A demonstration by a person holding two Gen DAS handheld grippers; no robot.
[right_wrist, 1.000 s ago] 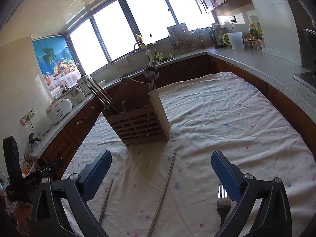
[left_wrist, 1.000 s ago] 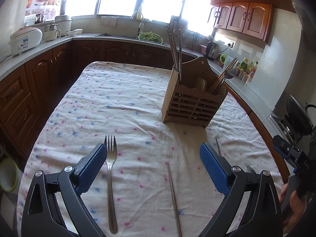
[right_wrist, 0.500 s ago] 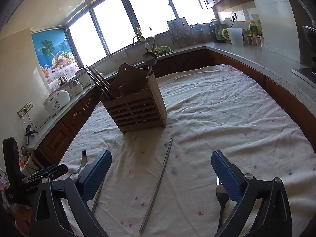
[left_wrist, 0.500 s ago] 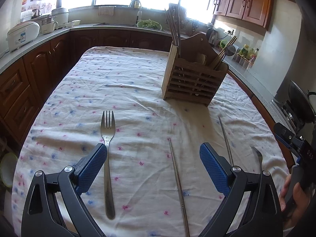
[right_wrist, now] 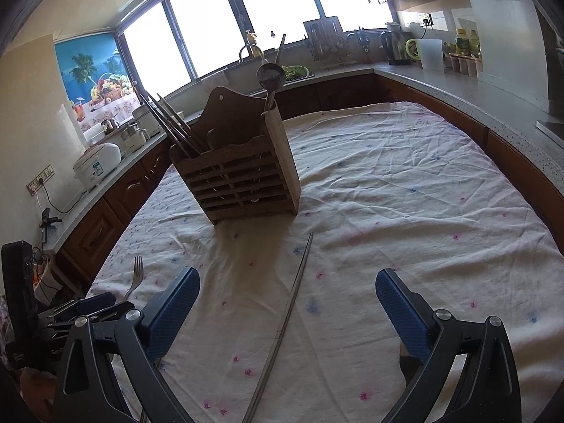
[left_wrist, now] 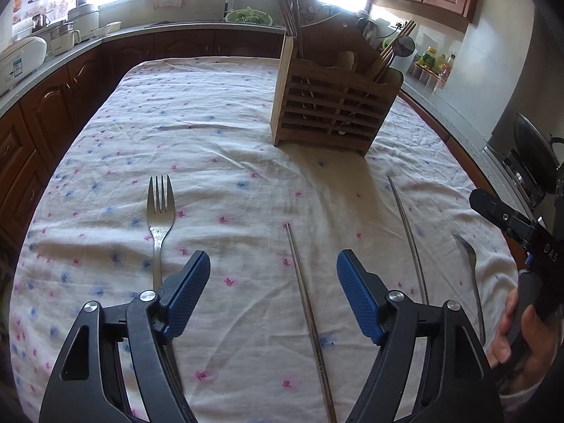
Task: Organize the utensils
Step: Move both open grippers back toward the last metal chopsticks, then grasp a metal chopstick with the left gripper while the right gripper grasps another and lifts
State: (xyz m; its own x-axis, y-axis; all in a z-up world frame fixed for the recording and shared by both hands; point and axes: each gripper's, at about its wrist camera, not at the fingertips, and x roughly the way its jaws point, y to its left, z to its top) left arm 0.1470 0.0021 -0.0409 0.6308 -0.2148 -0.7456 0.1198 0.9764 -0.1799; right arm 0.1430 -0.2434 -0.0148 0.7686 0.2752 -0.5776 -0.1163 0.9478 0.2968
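My left gripper [left_wrist: 273, 282] hovers low over the flowered tablecloth [left_wrist: 225, 134]. Its jaws are closing, and a steel chopstick [left_wrist: 303, 292] lies between them, untouched by the pads. A fork [left_wrist: 160, 211] lies just left of its left finger. A second chopstick [left_wrist: 405, 225] and a second fork [left_wrist: 469, 271] lie to the right. My right gripper [right_wrist: 287, 292] is open above that second chopstick [right_wrist: 292, 299]. The wooden utensil holder [left_wrist: 335, 105] [right_wrist: 239, 169] stands beyond, with chopsticks and a ladle in it.
In the left wrist view a hand [left_wrist: 518, 335] holds the right gripper's body [left_wrist: 511, 225] at the right edge. Counters with a rice cooker [right_wrist: 98, 169], a sink and a kettle [right_wrist: 398, 46] ring the table on three sides.
Both grippers have sunk toward the cloth and tipped downward. The left jaws have narrowed around the chopstick. The right jaws kept their width.
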